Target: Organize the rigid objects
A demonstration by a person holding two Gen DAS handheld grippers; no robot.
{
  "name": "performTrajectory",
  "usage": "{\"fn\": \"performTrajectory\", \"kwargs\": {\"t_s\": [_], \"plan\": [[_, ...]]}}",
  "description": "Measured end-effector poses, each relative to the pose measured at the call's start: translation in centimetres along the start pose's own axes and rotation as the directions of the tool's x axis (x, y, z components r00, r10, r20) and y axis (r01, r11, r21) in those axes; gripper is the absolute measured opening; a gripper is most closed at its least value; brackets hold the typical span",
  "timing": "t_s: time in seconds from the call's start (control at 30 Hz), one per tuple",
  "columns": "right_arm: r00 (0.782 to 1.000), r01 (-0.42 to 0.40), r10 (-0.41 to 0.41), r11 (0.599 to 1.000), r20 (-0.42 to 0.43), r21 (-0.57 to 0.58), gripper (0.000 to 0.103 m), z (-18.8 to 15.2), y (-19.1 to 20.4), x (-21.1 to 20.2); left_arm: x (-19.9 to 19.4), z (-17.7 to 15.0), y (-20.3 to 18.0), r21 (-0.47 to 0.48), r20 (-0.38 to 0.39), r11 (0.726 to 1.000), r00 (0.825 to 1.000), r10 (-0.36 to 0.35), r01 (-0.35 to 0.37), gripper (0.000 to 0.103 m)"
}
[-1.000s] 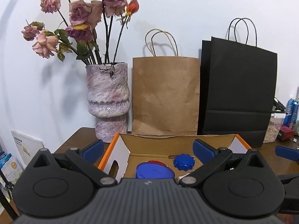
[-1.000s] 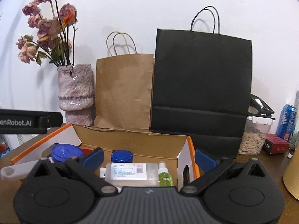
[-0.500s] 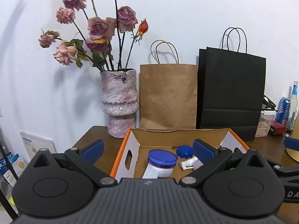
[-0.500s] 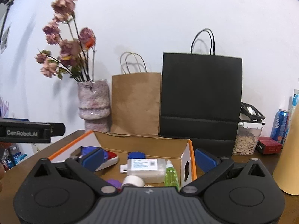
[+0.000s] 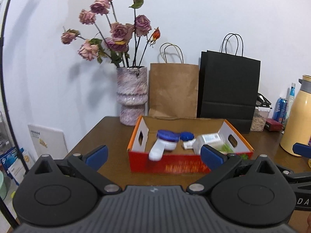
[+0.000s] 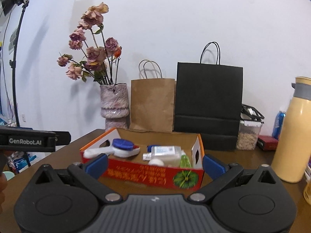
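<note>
A red and orange cardboard box [image 5: 180,166] [image 6: 151,174] stands on the brown table. Inside lie a white brush with a blue round top [image 5: 163,144] [image 6: 116,148], a small blue cap [image 5: 187,136], a clear bottle with a white label [image 5: 209,141] [image 6: 165,152], a green bottle [image 6: 184,161] and a white round thing [image 6: 156,162]. My left gripper [image 5: 154,155] is open and empty, held in front of the box. My right gripper [image 6: 155,162] is open and empty, also in front of the box.
Behind the box stand a vase of dried roses [image 5: 132,95] [image 6: 114,104], a brown paper bag [image 5: 173,91] and a black paper bag [image 5: 229,89]. A yellow flask [image 6: 291,132], a clear food jar [image 6: 248,134], a red packet [image 6: 267,142] and drink cans are on the right.
Both grippers have pulled back and away from the box; its red front wall and the table in front now show. Both stay open and empty.
</note>
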State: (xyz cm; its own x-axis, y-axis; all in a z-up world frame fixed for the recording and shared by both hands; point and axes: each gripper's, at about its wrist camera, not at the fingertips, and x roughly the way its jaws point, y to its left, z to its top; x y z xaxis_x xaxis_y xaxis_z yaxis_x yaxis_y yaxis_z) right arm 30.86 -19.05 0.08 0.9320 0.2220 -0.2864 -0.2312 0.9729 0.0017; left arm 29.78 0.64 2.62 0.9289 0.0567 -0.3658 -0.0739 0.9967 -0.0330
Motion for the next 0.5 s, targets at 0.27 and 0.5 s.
{"fn": "performTrajectory", "kwargs": {"t_s": [0.27, 0.5], "plan": [[1.0, 0.009, -0.009, 1.0, -0.006, 0.01, 0.103, -2.1, 1.2, -5.7, -5.7, -3.1, 1.1, 0.003, -0.023, 1.0, 1.0, 0.008, -0.008, 0.103], [1.0, 0.023, -0.022, 1.0, -0.013, 0.019, 0.103, -3.9, 2.1, -9.5, -9.2, -5.5, 1.4, 0.013, -0.042, 1.0, 0.999, 0.005, -0.004, 0.103]]}}
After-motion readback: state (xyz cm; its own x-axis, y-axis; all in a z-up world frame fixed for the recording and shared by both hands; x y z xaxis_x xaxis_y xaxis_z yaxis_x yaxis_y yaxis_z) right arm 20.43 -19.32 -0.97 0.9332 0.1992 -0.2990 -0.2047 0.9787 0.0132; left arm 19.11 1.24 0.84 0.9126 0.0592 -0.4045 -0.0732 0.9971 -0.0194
